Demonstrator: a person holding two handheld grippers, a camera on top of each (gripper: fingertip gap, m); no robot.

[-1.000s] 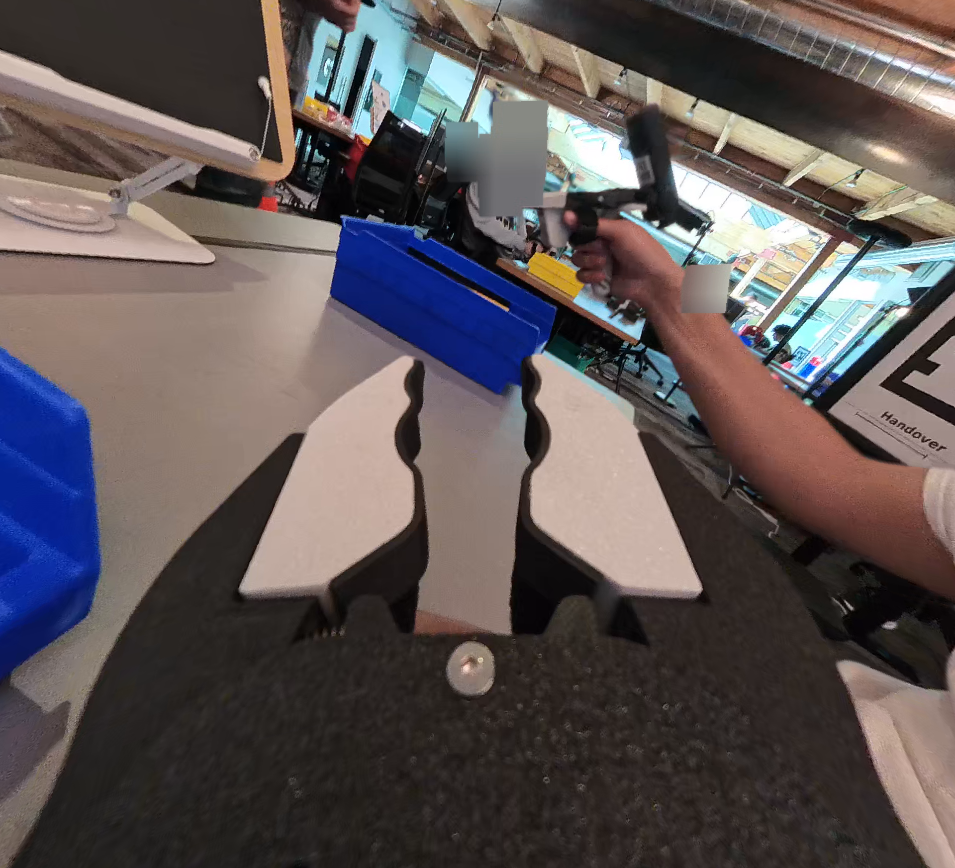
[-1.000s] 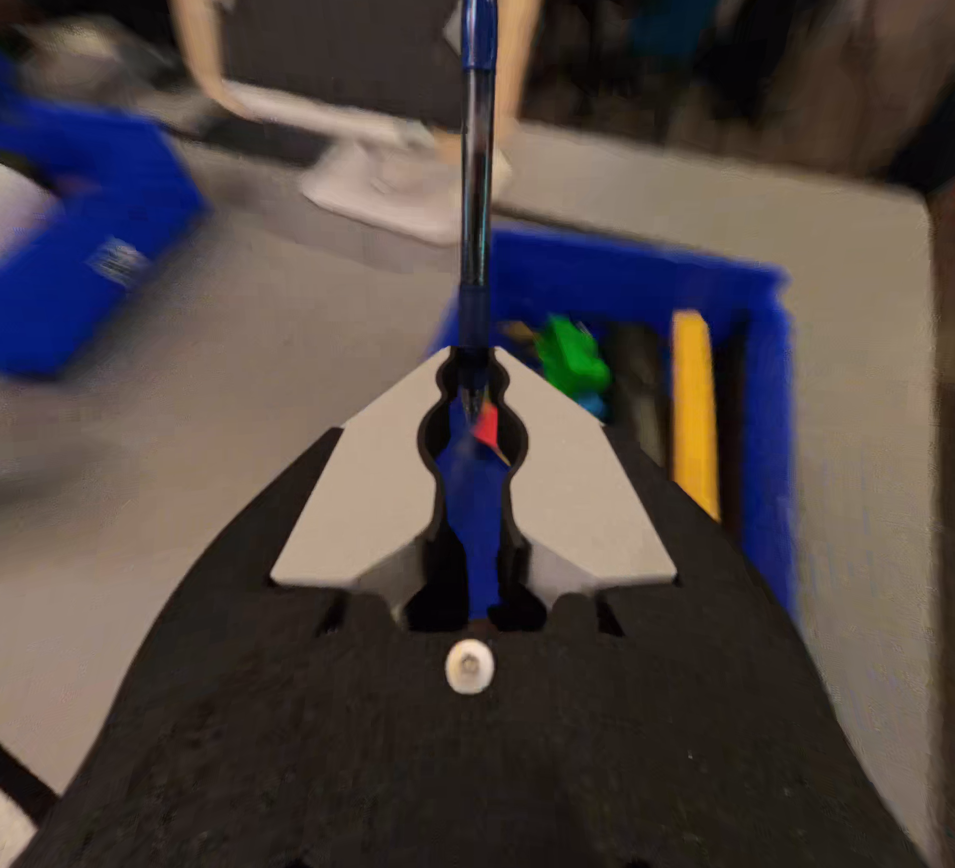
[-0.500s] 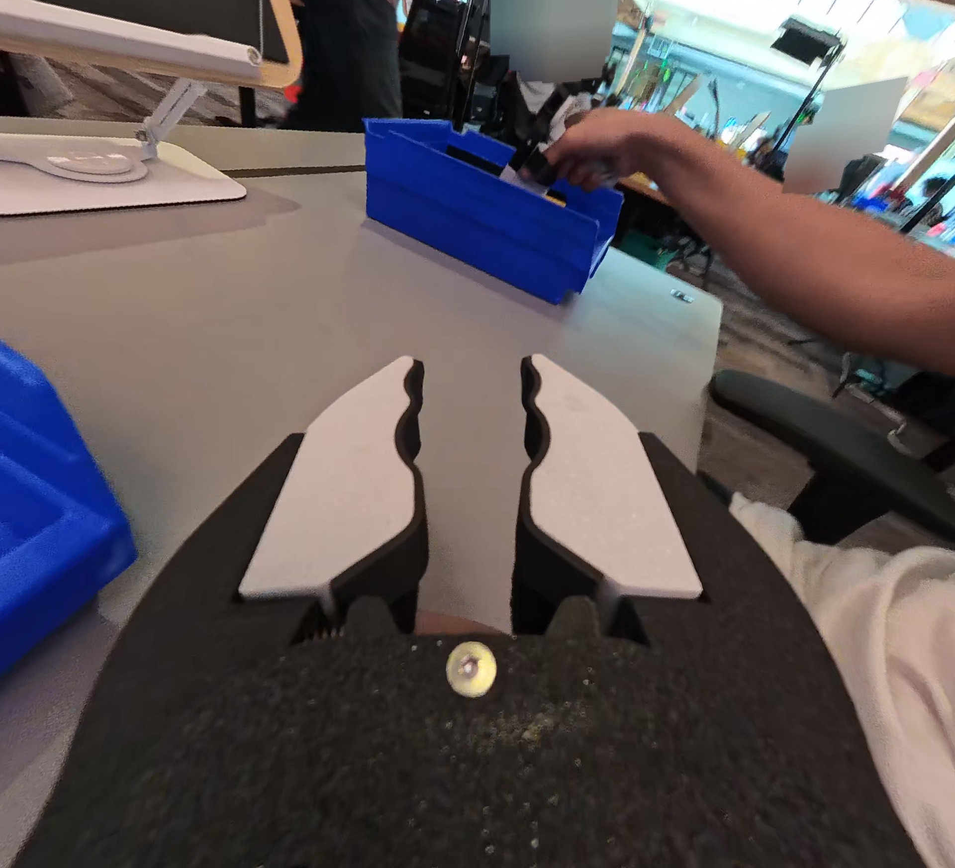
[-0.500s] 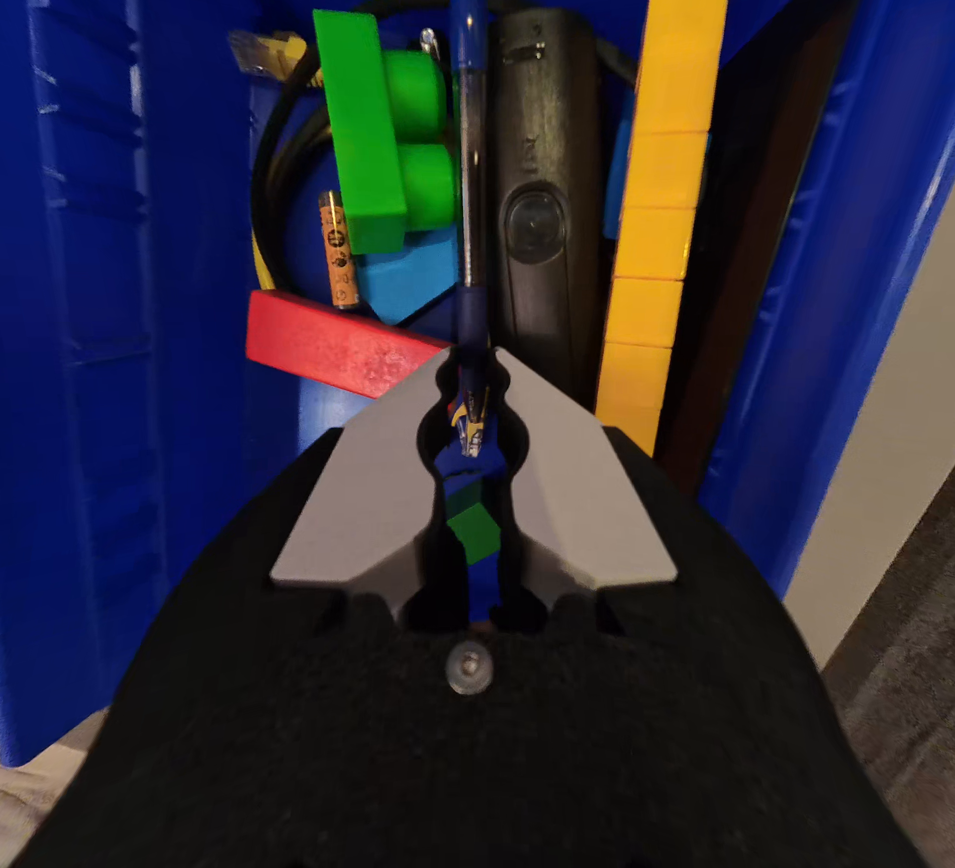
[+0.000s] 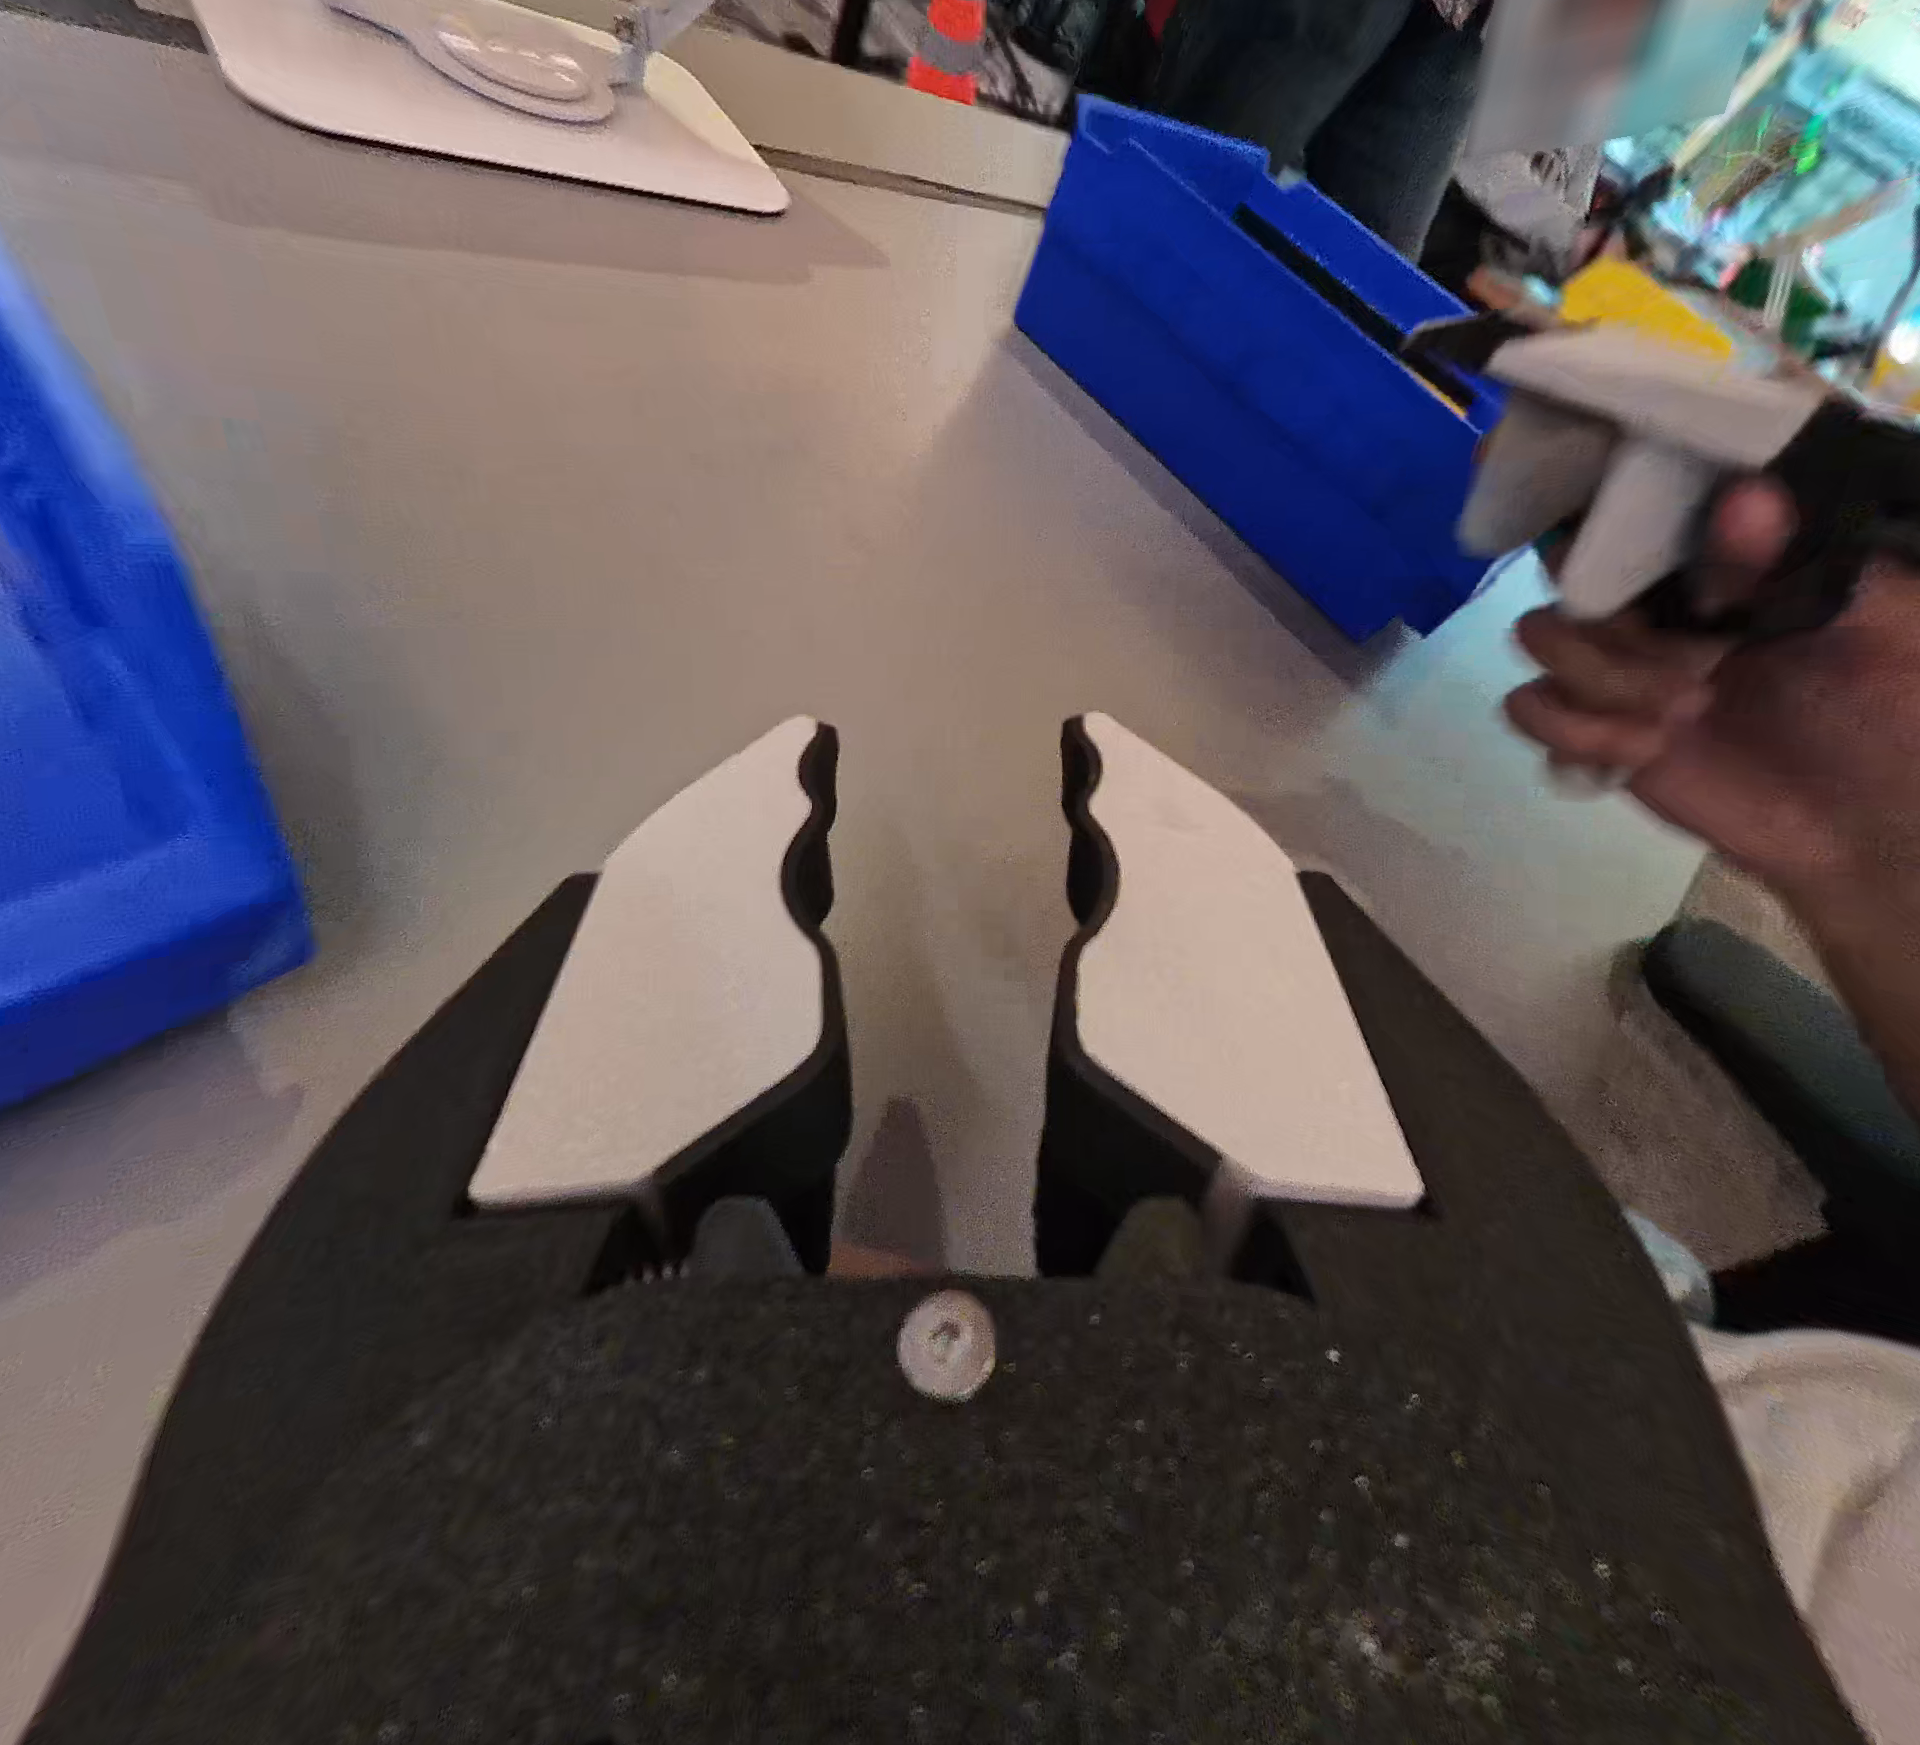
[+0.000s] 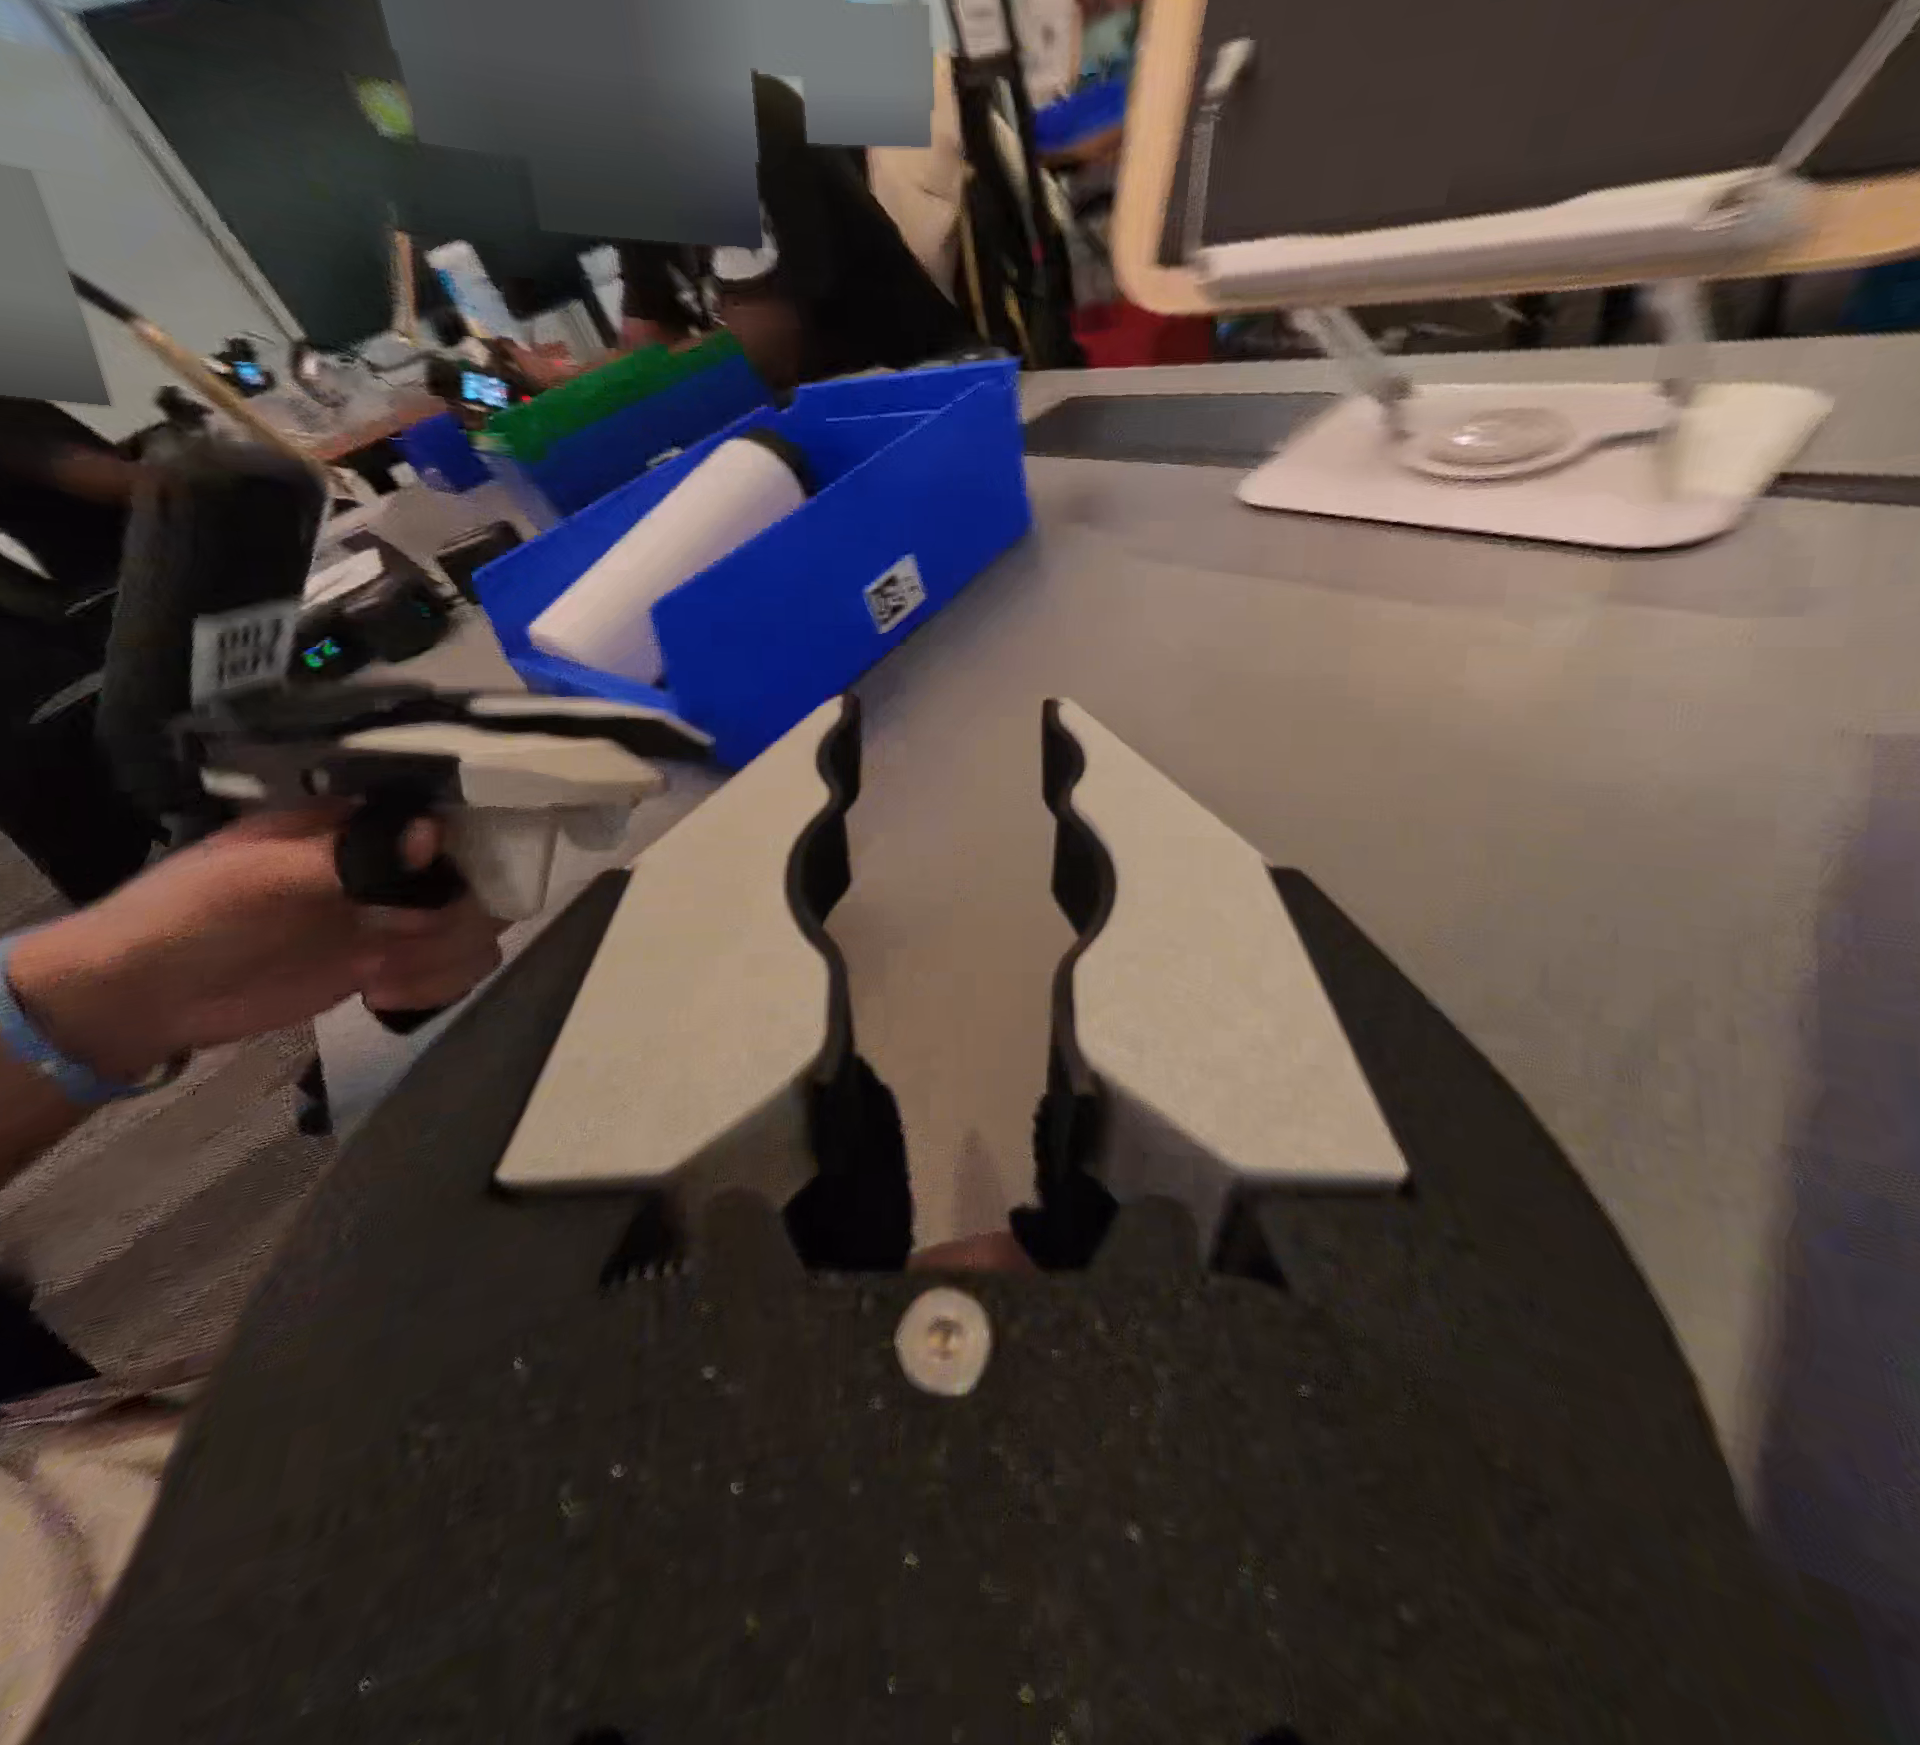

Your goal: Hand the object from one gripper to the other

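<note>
The left gripper, black-bodied with two pale grey fingers that have wavy black inner edges, is spread to a middling gap with nothing between its fingers; only the bare grey table top shows through the gap. The right gripper, of the same make, is parted about as far and is likewise empty. Neither view shows the object to be handed over, so its place cannot be told.

Each gripper hangs low over the table, pointing towards the flat white base plate of a monitor stand at the far side. Seen from the right wrist, the left gripper lies left of and nearer than that base plate, blurred, with a hand round its black grip. Seen from the left wrist, the right gripper lies right of and nearer than the base plate, held by the other hand.

An open blue plastic bin sits on the table left of the base plate, with a white cylinder lying inside. A second blue plastic bin sits right of the base plate, near the table edge. Above the base plate rises a dark panel with a pale wooden frame.
</note>
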